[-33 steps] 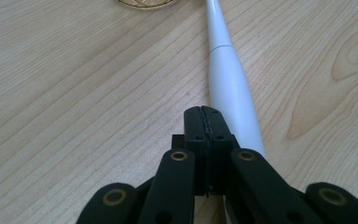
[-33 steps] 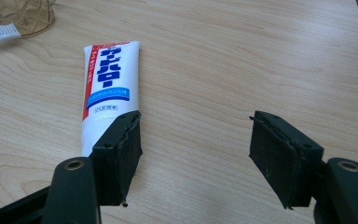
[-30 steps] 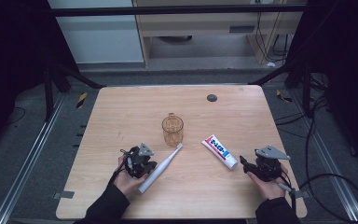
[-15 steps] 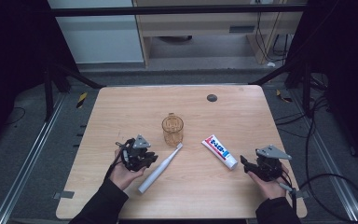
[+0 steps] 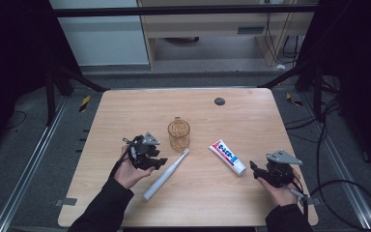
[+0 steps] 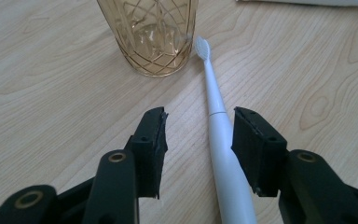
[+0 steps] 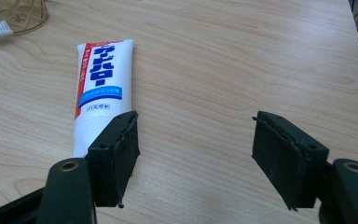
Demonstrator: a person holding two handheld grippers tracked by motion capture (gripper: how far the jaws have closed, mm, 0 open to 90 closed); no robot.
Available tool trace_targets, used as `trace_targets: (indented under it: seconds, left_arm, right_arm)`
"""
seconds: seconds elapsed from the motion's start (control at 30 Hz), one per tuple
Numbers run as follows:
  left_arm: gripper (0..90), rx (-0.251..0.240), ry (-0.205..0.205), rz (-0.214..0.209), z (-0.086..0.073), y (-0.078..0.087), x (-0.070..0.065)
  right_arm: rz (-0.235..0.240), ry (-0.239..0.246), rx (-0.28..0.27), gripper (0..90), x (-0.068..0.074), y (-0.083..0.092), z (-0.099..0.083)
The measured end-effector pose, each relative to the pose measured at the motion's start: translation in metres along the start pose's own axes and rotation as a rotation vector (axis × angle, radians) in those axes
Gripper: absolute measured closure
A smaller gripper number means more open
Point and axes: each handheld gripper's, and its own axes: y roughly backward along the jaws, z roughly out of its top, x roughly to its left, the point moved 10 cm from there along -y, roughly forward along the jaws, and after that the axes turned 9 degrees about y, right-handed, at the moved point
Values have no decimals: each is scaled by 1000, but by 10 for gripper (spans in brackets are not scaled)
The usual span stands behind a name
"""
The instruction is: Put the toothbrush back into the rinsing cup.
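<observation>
On the left of the wooden worktop (image 5: 125,111), the left gripper (image 5: 155,162) sits in the person's left hand (image 5: 128,172), and its fingers (image 6: 151,140) have just been opening: they stand released, spread to either side of the white toothbrush (image 5: 166,167) with a gap between the pads and the handle, so nothing is grasped. In the left gripper view the toothbrush handle lies flat on the wood between the two fingers, closer to the one on the right of that view, and its bristled head points away toward the amber glass cup (image 6: 149,35). From the high view the toothbrush lies at a slant, its thick end near the person's edge and its head just beside the base of the cup, which stands upright near the middle of the worktop. Right of the cup lies the toothpaste tube (image 5: 228,157), flat on the wood and slanted, white with red and blue print. Farther right, the right gripper (image 5: 258,170) rests in the person's right hand (image 5: 280,191) near the worktop's right edge; its fingers (image 7: 114,156) are spread wide and released, holding nothing. In the right gripper view the tube's near end lies just by the finger on the left of that view, while bare wood shows between the two fingers.
</observation>
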Motion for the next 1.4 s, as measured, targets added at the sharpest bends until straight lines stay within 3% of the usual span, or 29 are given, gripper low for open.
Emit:
trace_targets:
  seconds: [0.53,0.8,1.1,1.4]
  left_arm:
    - [447,106,-8,17,-4,-23,-7]
    - [498,174,-6,14,-10,-37,-14]
    - [541,220,7,-6,-15,-48,-19]
    - [566,260,11,5,-20,-57,-17]
  right_arm:
    - [9,7,14,314,0,-2,-3]
    - [18,12,21,315,2,-3,-3]
    - [24,13,27,316,3,-5,-5]
    - [27,16,30,316,3,-6,-5]
